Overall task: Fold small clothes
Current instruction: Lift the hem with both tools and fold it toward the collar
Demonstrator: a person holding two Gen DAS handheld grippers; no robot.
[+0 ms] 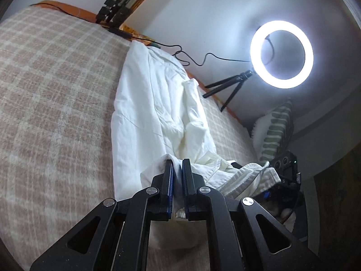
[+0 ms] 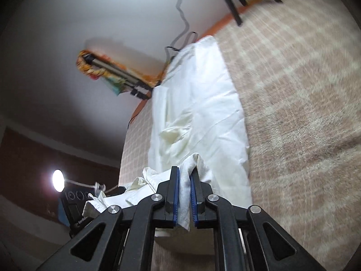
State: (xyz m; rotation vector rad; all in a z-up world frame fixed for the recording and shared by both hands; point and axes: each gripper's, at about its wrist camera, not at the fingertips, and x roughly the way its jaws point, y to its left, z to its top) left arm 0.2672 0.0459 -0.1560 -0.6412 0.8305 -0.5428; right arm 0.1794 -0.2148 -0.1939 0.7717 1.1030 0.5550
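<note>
Two-handed fold of a white garment (image 1: 158,103) on a checked blanket (image 1: 56,103). In the left wrist view the garment runs from the lower centre of the frame up toward the upper centre, its near hem bunched at the fingertips; the left gripper (image 1: 177,164) is pinched nearly closed on that hem. In the right wrist view the right gripper (image 2: 185,176) is likewise clamped on a white edge at the lower centre, the cloth (image 2: 198,103) stretching away up the frame. A ring light (image 1: 281,54) stands at the upper right of the left view. To fold well, both corners should probably travel together, level and taut, and land square on the far edge before release; uneven pull would likely skew the crease.
</note>
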